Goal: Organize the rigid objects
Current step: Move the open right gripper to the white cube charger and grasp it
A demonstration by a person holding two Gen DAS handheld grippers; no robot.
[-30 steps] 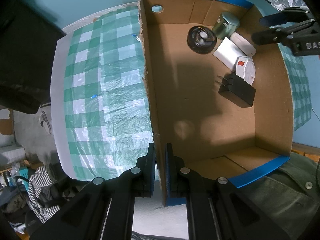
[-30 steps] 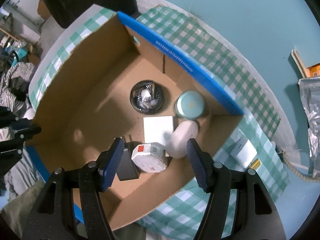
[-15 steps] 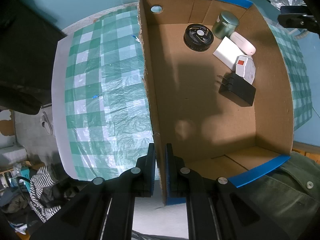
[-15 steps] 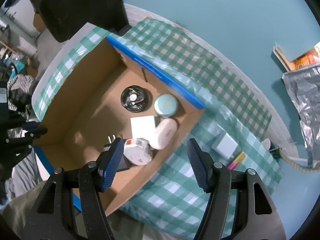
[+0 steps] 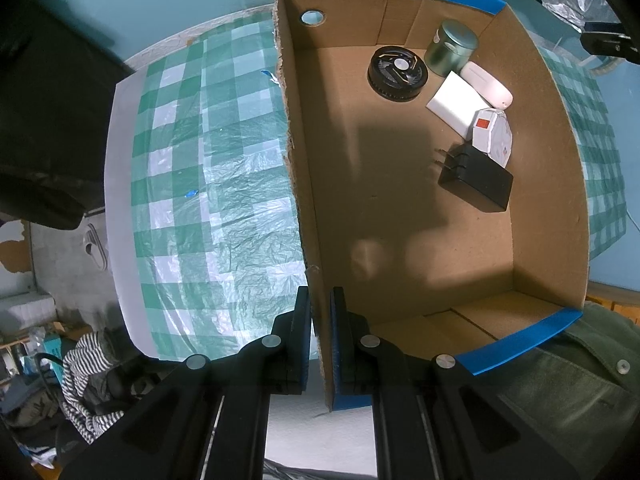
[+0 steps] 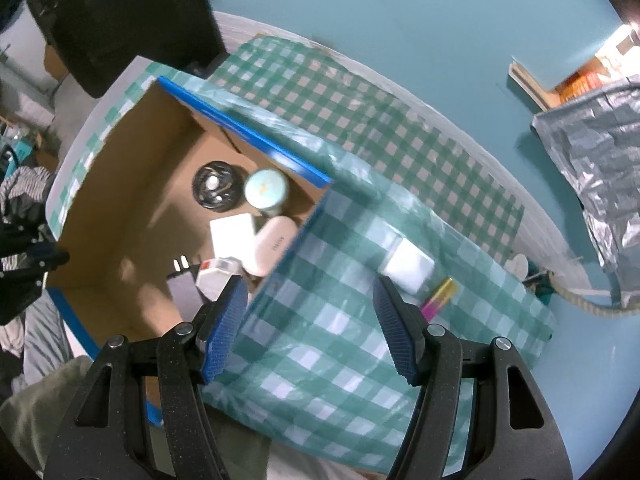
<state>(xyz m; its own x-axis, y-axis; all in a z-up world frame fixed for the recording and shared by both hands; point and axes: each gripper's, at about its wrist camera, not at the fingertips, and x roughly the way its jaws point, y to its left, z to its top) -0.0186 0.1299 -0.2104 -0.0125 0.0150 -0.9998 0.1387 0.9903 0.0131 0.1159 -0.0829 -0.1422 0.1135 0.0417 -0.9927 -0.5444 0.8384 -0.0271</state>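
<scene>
The right claw [image 6: 310, 322], spread wide and empty, has left the box [image 5: 400, 208], now over the surface [image 6: 340, 344] toward the white block [image 6: 408, 266] at frame centre. The left claw [image 5: 320, 334] stays clamped on the box wall.

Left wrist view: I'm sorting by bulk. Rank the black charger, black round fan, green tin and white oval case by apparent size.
1. black charger
2. black round fan
3. white oval case and green tin: look alike, and both sit farther from the camera, so unranked.

Tin [image 5: 451, 50], fan [image 5: 397, 73] and charger [image 5: 476, 178] lie in the box [image 5: 548, 184], on the table [image 5: 216, 184].
</scene>
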